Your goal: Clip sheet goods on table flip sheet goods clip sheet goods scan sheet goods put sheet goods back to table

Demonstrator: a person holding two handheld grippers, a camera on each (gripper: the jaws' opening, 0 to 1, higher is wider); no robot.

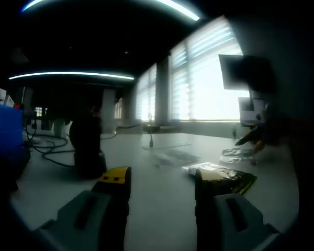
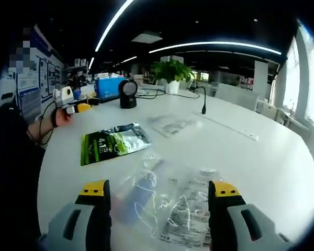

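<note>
A green and black foil packet (image 2: 112, 141) lies flat on the white table (image 2: 261, 157); in the left gripper view the same packet (image 1: 227, 179) sits just past my right jaw. Clear plastic sheet packets (image 2: 165, 201) lie on the table directly ahead of my right gripper (image 2: 158, 191), which is open with nothing between its jaws. Another clear packet (image 2: 172, 124) lies farther off. My left gripper (image 1: 162, 180) hovers low over the table, open and empty. From the right gripper view, that left gripper (image 2: 74, 107) shows at the table's left edge, held by a hand.
A black stand scanner (image 2: 127, 93) (image 1: 87, 146) stands on the table with cables behind it. Nearby are a blue box (image 2: 109, 86), a potted plant (image 2: 171, 70) and a gooseneck microphone (image 2: 203, 102). A monitor (image 1: 246, 73) stands by the bright windows.
</note>
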